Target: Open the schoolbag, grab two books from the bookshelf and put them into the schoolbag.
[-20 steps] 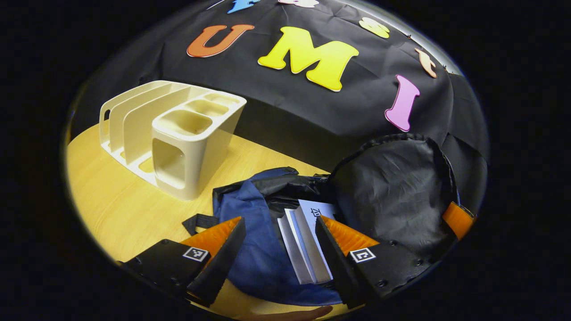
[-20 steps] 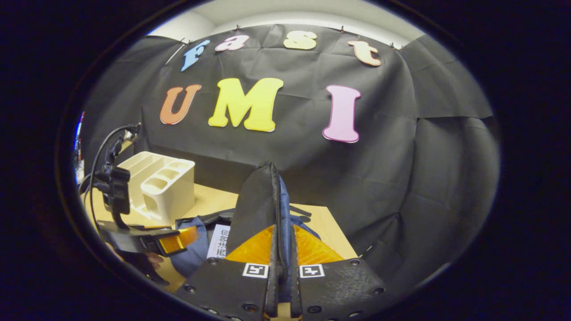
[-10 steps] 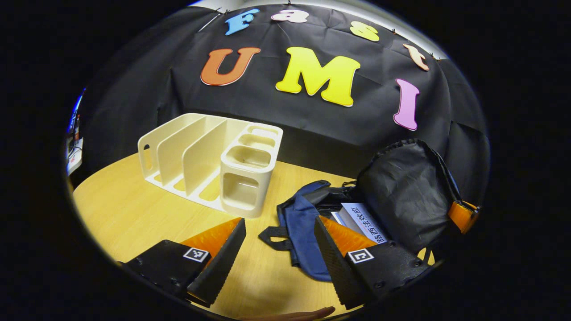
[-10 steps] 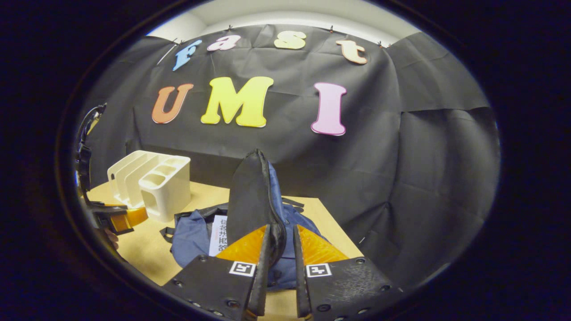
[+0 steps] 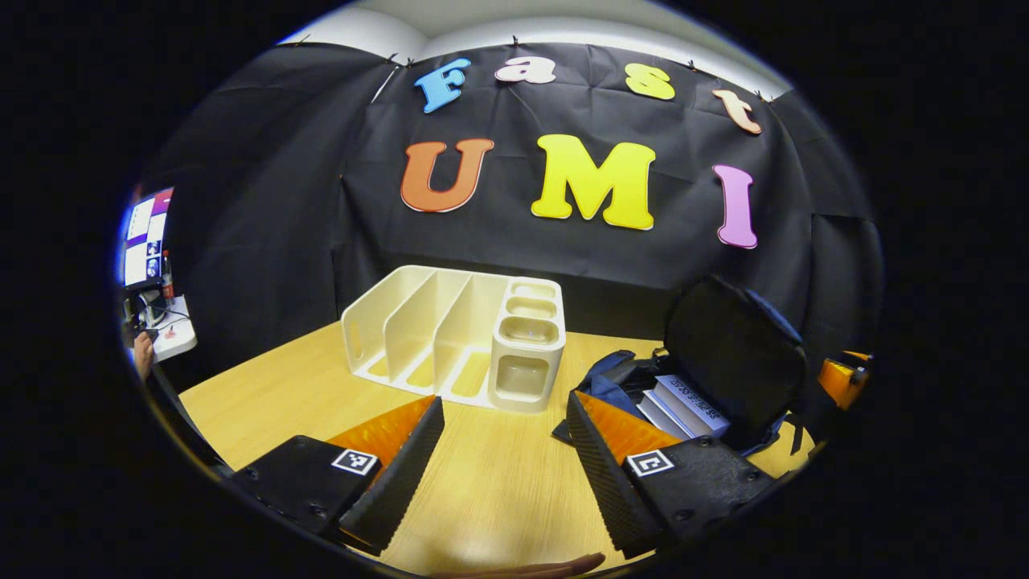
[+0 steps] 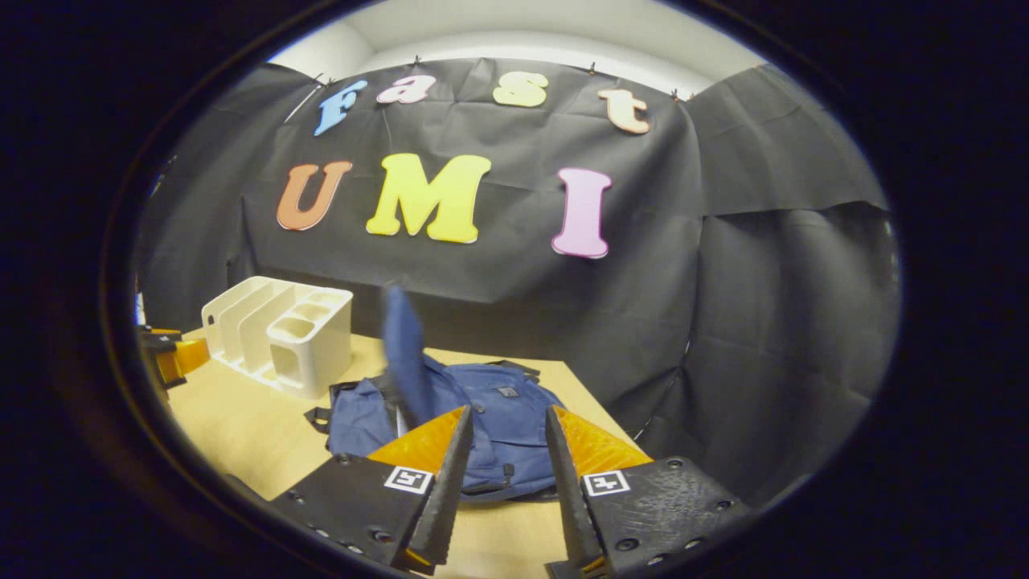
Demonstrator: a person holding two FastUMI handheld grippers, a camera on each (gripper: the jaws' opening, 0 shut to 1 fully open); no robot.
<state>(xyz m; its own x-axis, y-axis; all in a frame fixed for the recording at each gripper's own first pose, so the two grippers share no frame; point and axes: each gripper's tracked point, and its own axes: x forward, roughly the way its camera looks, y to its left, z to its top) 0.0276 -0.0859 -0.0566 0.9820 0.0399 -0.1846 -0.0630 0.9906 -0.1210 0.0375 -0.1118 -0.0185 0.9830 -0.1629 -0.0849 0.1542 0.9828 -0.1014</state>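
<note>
Gaping left jaws: left gripper (image 5: 502, 450) spread wide over bare tabletop (image 5: 498, 490), holding nothing.
Right jaws: right gripper (image 6: 500, 450) parted moderately, gripping nothing, blue schoolbag (image 6: 482, 418) just ahead of the fingertips.
Flap: in the right gripper view, blue flap (image 6: 402, 350) standing upright beyond the left finger, blurred, apart from both fingers; in the left gripper view, black lining facing the camera.
Books: two books (image 5: 683, 406) lying in the open bag, just past the left gripper's right finger.
Bookshelf: cream bookshelf (image 5: 458, 338) ahead of the left jaws, slots bare.
Progress: judged nearly complete; bag opened, both books inside, nothing left to fetch; closing not asked for.
Room: open wood ahead of and beneath the left jaws; table edge (image 6: 599, 418) near, right of the bag; black cloth close behind.
</note>
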